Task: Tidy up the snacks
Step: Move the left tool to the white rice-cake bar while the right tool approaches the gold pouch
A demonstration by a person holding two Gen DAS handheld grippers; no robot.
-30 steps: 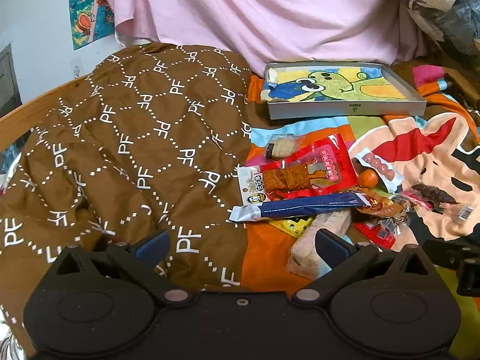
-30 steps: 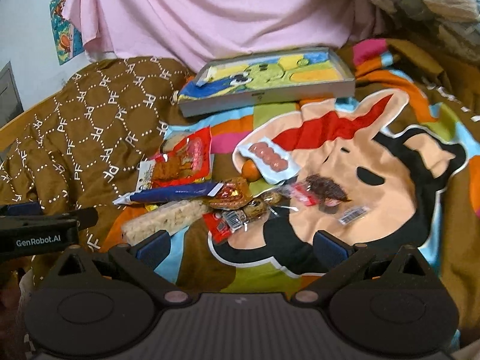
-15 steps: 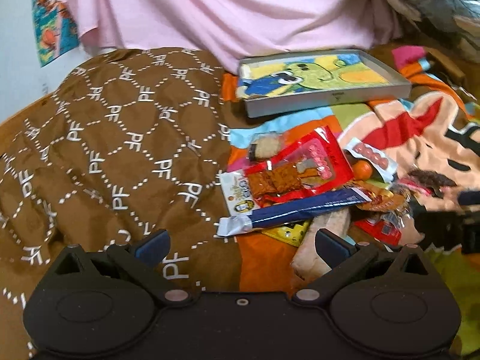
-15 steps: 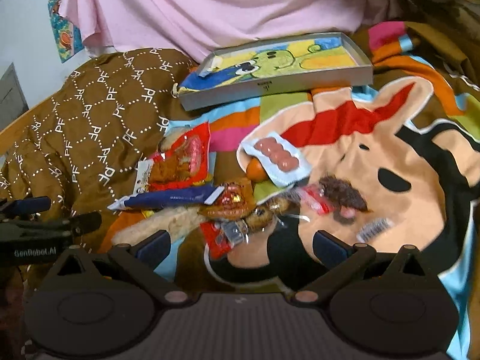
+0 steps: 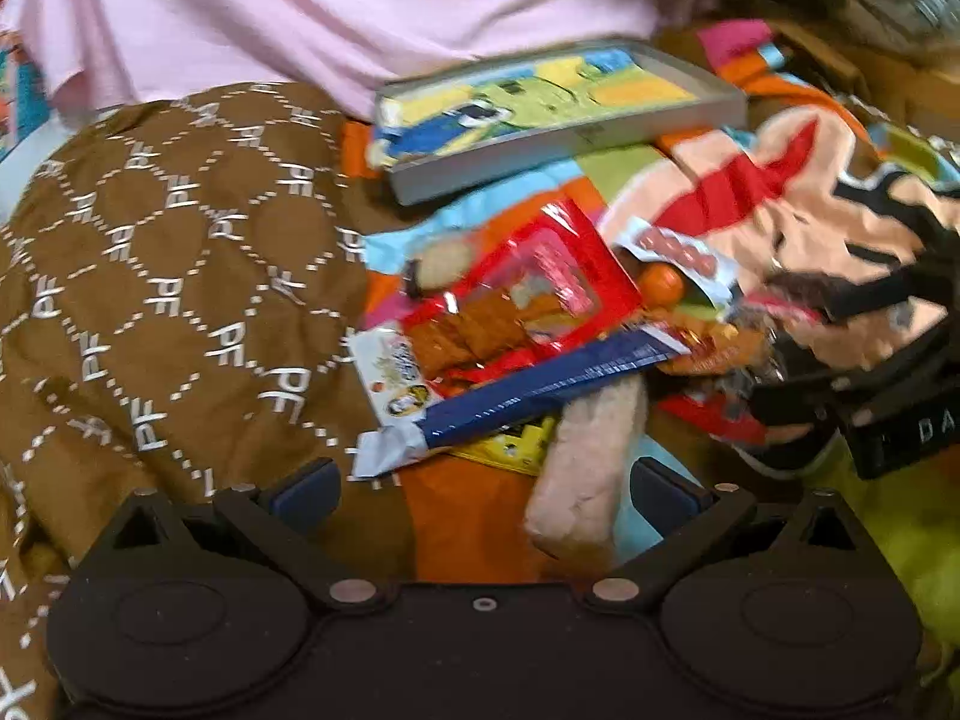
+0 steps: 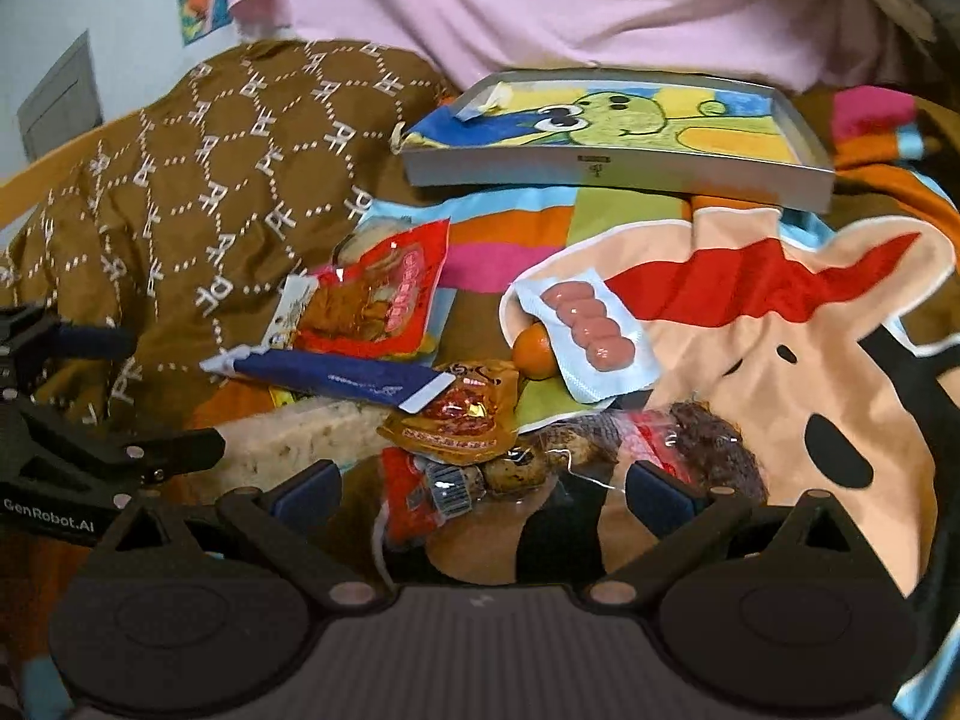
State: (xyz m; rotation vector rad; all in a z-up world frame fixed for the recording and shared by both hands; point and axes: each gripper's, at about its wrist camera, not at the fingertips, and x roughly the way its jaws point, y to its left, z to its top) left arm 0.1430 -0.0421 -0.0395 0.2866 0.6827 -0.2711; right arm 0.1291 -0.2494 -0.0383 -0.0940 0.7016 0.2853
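Both jaws wide open, empty. Right gripper (image 6: 483,495) low over snacks (image 6: 456,420) pile, ready to pick; left gripper (image 5: 483,486) beside pile; tray (image 6: 612,165) beyond, likely destination.

left hand-held gripper (image 5: 483,483): black housing, two round embossed discs, silver screws, blue finger pads (image 5: 303,489) | right hand-held gripper (image 6: 483,489): black linkage arms, grey ribbed centre panel, blue pads | white "GenRobot.AI" lettering on black body, lower left of right view
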